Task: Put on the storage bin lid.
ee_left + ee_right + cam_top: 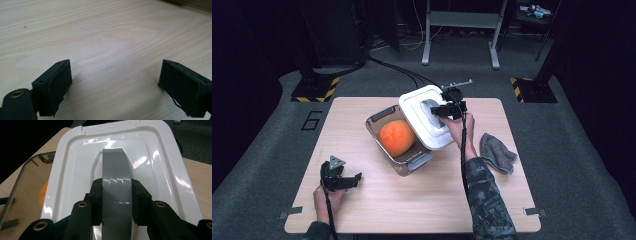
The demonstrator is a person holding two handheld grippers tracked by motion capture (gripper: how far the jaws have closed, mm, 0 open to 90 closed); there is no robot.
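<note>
Near the front-left corner of the counter (377,200), the left claw (354,179) rests low over bare wood, its jaws spread wide with nothing between them; the left gripper view shows only pale grain in the gap. Plain wood runs from there along the whole front edge to the right corner.

Toward the middle stands a clear container (411,162), set at a slant to the counter's edges, with an orange ball (396,137) inside. Its near corner has free wood on all sides. Off to the right, close to the right edge, lies a grey cloth (498,152), well apart from the container.

Farther back, the right claw (435,110) is clamped on the grey strap handle (116,172) of a white lid (419,122). This lid is tilted over the container's far right part, leaving the ball uncovered. Behind the lid, a narrow band of wood remains before the far edge.
</note>
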